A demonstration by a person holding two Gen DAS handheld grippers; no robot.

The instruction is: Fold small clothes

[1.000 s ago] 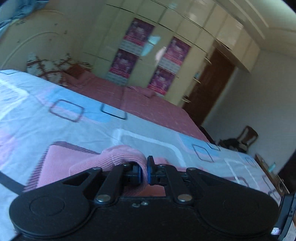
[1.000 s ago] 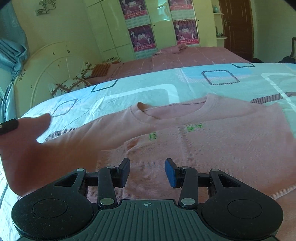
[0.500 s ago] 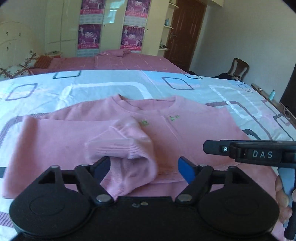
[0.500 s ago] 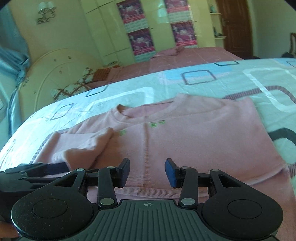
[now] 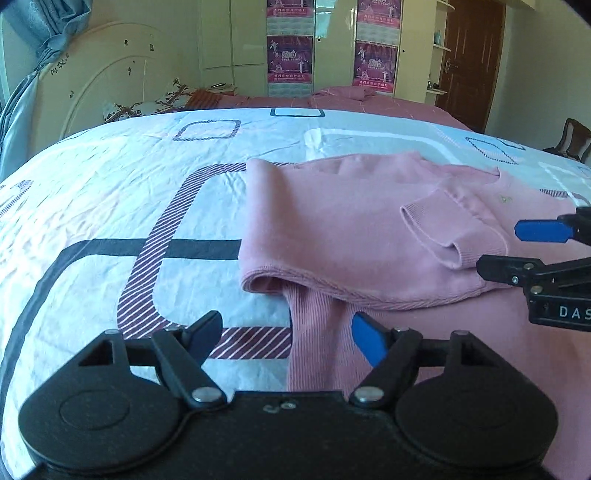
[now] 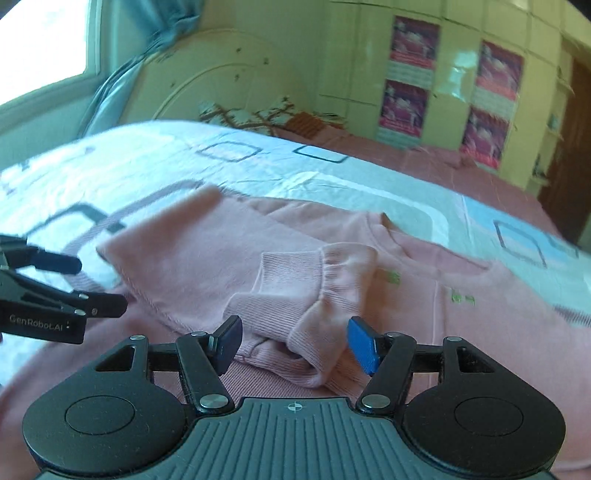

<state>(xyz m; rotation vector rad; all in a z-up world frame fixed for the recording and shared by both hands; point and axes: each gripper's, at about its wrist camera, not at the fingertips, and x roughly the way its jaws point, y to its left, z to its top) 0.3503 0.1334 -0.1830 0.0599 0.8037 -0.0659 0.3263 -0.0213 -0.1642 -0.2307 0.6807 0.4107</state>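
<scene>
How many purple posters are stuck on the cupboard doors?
4. Two purple paper posters stacked on one door: upper, lower. Two on the door to the right: upper, lower. Others may lie outside the view.

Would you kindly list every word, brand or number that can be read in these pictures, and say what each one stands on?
"DAS": white letters on the right gripper body, cut off by the edge of the left wrist view.
"GenRoboLAI", roughly as it reads: on the left gripper body, in the right wrist view.
"2010", probably: on a wardrobe poster; the rest of its print is too small.
Green marks on the pink sweater: too blurred to read.
</scene>
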